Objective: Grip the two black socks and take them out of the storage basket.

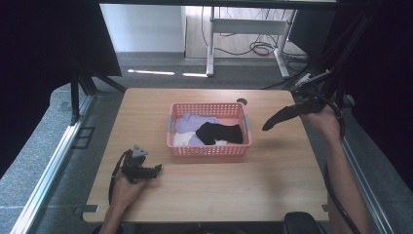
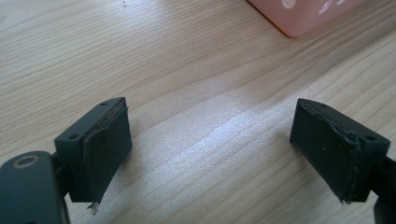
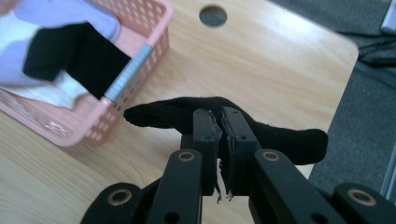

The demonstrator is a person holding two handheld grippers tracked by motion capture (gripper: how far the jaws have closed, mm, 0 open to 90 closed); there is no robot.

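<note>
Inside pink basket (image 1: 209,148): black sock (image 1: 220,132), lilac and white garments (image 1: 192,124), probably socks.

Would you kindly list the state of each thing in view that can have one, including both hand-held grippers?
Left hand-held gripper: open, nothing between its jaws, low over the bare table.
Right hand-held gripper: shut on the black sock.
Black sock: pinched mid-length, held above the table beside the basket, both ends free.
Pink basket: upright on the table, holding purple, white and black clothes.
Black garment in the basket: lying on top of the pile.
</note>
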